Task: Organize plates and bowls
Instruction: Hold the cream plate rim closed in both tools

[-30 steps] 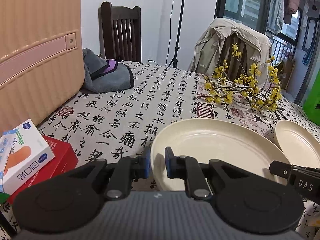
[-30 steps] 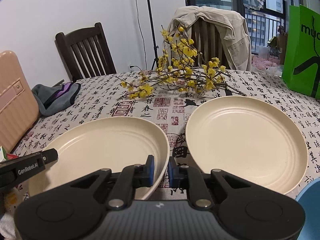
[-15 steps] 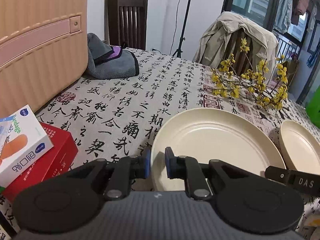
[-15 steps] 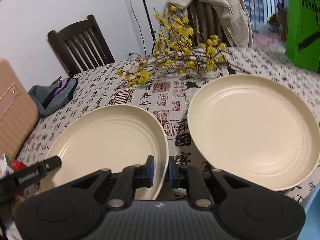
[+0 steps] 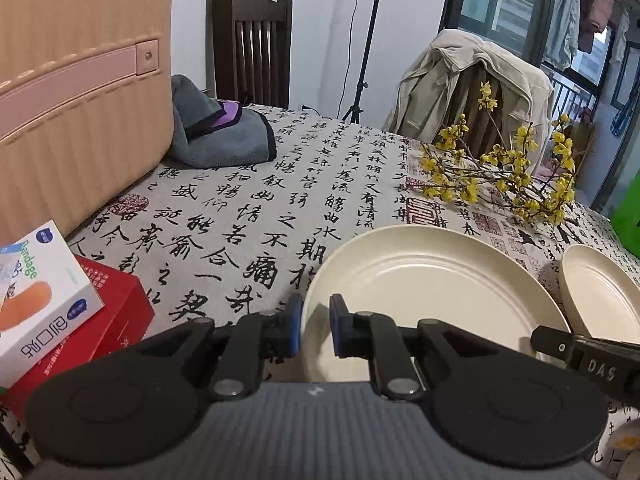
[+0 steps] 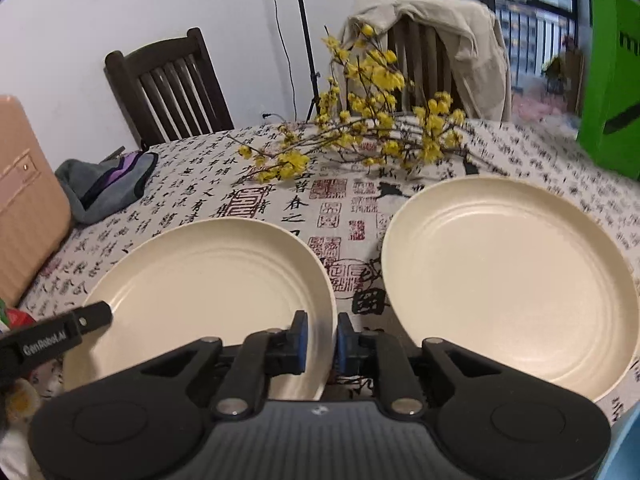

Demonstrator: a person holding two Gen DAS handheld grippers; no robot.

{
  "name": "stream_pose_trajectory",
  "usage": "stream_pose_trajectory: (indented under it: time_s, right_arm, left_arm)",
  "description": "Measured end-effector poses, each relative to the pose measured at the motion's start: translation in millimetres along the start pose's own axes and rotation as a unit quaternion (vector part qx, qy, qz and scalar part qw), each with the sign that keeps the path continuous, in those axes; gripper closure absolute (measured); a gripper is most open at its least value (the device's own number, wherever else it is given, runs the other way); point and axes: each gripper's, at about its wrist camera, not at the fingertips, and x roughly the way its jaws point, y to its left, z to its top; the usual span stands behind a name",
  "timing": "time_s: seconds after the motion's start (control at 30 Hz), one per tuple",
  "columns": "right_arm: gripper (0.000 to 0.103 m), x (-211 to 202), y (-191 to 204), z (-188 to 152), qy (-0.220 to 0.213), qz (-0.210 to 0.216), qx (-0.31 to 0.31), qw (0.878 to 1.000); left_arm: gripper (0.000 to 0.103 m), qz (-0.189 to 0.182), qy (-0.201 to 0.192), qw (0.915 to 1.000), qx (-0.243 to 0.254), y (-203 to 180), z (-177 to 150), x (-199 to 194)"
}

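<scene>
Two cream plates lie side by side on the calligraphy-print tablecloth. My left gripper (image 5: 316, 330) is shut on the left rim of the nearer plate (image 5: 436, 280). My right gripper (image 6: 322, 338) has that same plate's (image 6: 212, 276) right rim between its blue pads, and its jaws are closing on it. Each gripper's finger shows in the other's view: the right gripper (image 5: 580, 356) at the plate's right side, the left gripper (image 6: 60, 336) at its left. The second plate (image 6: 508, 280) rests untouched to the right, its left part showing as the second plate (image 5: 600, 296). A blue rim (image 6: 628, 440) peeks in at the lower right.
A pink suitcase (image 5: 80, 80) stands at the table's left, a grey cloth bundle (image 5: 224, 140) beside it. A red box (image 5: 116, 320) with a bandage carton on top sits near left. Yellow flower branches (image 6: 360, 136) lie behind the plates. A green bag (image 6: 612, 100) stands far right.
Both grippers keep hold of the same plate's opposite rims. Both views have shifted slightly, and the plates and table things sit a little differently in them.
</scene>
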Motion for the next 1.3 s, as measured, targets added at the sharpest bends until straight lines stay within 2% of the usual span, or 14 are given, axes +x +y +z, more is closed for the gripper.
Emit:
stream_pose_trajectory:
  time_s: [0.7,0.83,1.1,1.13,1.3]
  right_arm:
    - [0.092,-15,-2,0,-0.012,0.001,-0.007,1.000]
    - [0.092,-11,-1,-1,0.006,0.008,-0.007,1.000]
    - [0.092,-3,-4,11,0.053,0.017,0.003,0.998]
    - [0.088,-2,-5,13,0.060,0.016,0.003,0.998]
    - [0.087,0,-9,21,0.078,0.016,0.001,0.997]
  left_arm:
    - [0.088,0.003,-0.014,0.9998,0.017,-4,1,-9]
    - [0.088,0.015,0.003,0.9997,0.017,-3,0,-3]
    - [0.088,0.007,0.026,0.9996,-0.001,4,2,1]
    - [0.087,0.003,0.030,0.9995,-0.005,6,2,2]
    - [0.086,0.000,0.039,0.9991,-0.015,10,4,1]
